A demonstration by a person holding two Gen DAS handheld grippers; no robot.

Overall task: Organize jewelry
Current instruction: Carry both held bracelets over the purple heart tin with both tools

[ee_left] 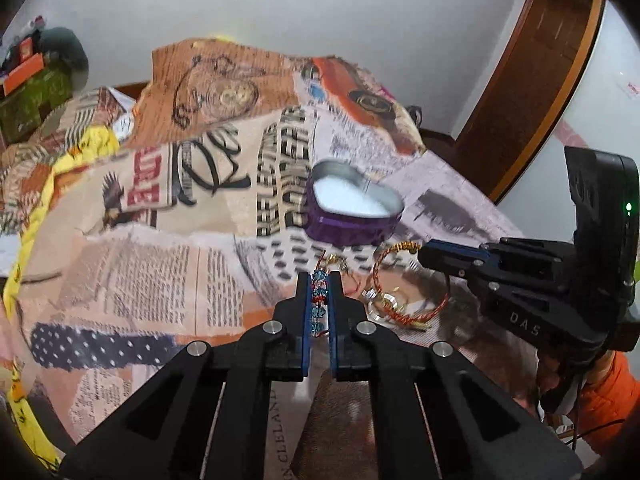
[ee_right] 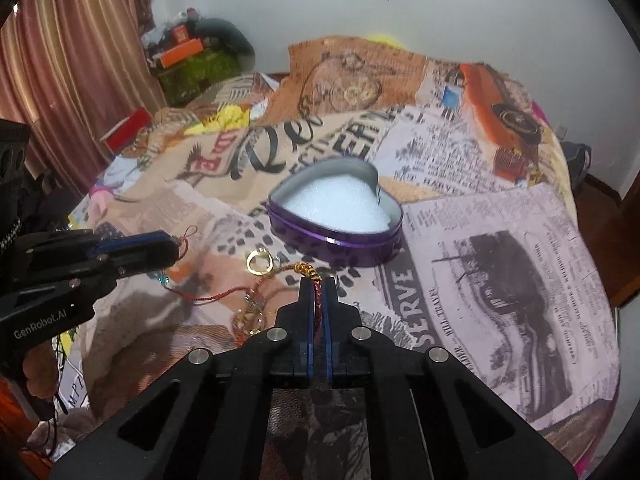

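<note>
Jewelry is pinched in both tools above the bedspread (ee_right: 500, 240), the left gripper (ee_left: 320, 280) clamping a beaded bracelet (ee_left: 319, 300), the right gripper (ee_right: 317, 286) a wire bangle (ee_right: 316, 300); trailing red cord (ee_right: 208, 299) could snag loose pieces short of the heart tin (ee_right: 340, 240).

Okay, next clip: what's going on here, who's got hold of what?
A person is sorting jewelry on a bed covered with a newspaper-print blanket. The left gripper is shut on a blue beaded bracelet. The right gripper is shut on a red-and-gold twisted wire bangle. A gold ring and other pieces lie loose on the blanket. The open purple heart-shaped tin with white padding holds no jewelry yet.
</note>
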